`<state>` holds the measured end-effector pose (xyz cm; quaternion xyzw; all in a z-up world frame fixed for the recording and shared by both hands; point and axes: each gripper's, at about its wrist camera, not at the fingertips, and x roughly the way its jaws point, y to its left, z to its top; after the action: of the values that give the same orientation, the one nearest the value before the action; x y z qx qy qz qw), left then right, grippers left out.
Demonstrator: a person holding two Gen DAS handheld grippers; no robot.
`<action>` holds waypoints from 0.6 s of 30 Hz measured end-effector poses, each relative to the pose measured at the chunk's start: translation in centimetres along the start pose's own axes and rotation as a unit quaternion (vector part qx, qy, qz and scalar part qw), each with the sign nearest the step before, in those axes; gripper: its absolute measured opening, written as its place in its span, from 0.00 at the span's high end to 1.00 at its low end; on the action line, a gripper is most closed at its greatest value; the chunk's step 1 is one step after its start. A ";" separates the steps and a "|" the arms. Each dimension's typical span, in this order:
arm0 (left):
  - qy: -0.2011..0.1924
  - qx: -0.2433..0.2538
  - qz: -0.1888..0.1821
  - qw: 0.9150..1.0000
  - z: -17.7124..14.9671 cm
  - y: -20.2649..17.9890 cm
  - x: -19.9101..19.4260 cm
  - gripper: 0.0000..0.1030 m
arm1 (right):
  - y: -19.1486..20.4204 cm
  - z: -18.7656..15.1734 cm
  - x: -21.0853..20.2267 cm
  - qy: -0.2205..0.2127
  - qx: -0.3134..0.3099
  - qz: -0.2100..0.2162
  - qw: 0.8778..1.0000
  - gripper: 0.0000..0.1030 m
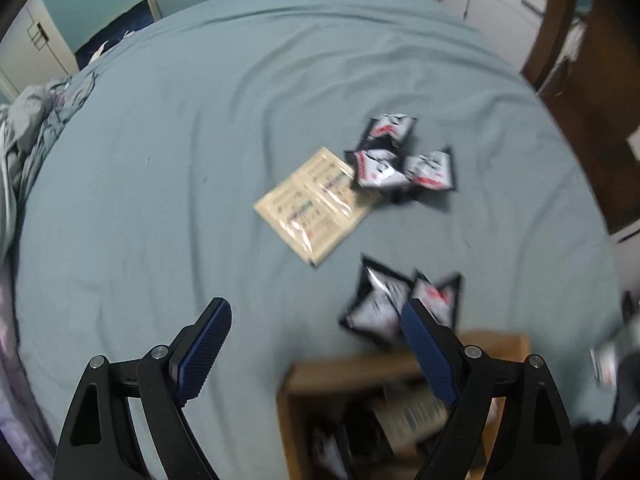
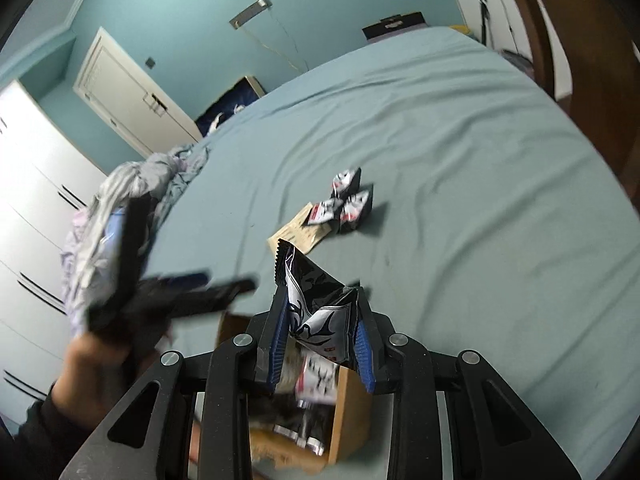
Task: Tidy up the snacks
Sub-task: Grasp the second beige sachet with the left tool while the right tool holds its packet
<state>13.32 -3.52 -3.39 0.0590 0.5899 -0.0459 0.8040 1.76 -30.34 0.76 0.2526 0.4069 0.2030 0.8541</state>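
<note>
Bed (image 1: 200,140): covered by a wrinkled blue-grey sheet; carries all items listed.

Left gripper (image 1: 316,320): jaws spread wide, nothing between them, pointing steeply down over the sheet. Seen blurred in the right wrist view (image 2: 224,280), held by a hand (image 2: 92,372).

Right gripper (image 2: 322,320): clamped on a black-and-white snack packet (image 2: 316,300), which is crumpled between the blue pads and stands above the box.

Box (image 1: 400,364): brown cardboard, open at the top, at the near edge of the bed; several packets lie inside it, blurred.

Two loose packets (image 1: 396,304): black and white, on the sheet just beyond the box, touching each other.

Flat beige packet (image 1: 316,204): lying on the sheet in mid-bed.

Three packets (image 1: 400,160): black, white and red, clustered at the beige packet's far corner, one overlapping it.

Crumpled bedding (image 2: 132,208): heaped at the bed's left edge.
</note>
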 end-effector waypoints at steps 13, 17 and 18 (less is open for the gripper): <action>0.068 0.034 0.061 0.995 6.6 -3.0 8.7 0.14 | -3.1 2.3 2.9 0.039 0.038 0.015 0.998 0.73; 0.072 0.061 0.068 0.993 8.0 -3.5 10.8 0.00 | -3.0 2.7 3.3 0.050 0.045 0.014 0.998 0.73; 0.066 0.057 0.055 0.995 8.5 -3.2 10.9 0.00 | -3.0 2.8 3.3 0.051 0.046 0.014 0.998 0.73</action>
<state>24.14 -7.95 -11.38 0.1397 0.6343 -0.0308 0.7598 6.34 -31.65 -1.48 0.2870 0.4549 0.2088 0.8168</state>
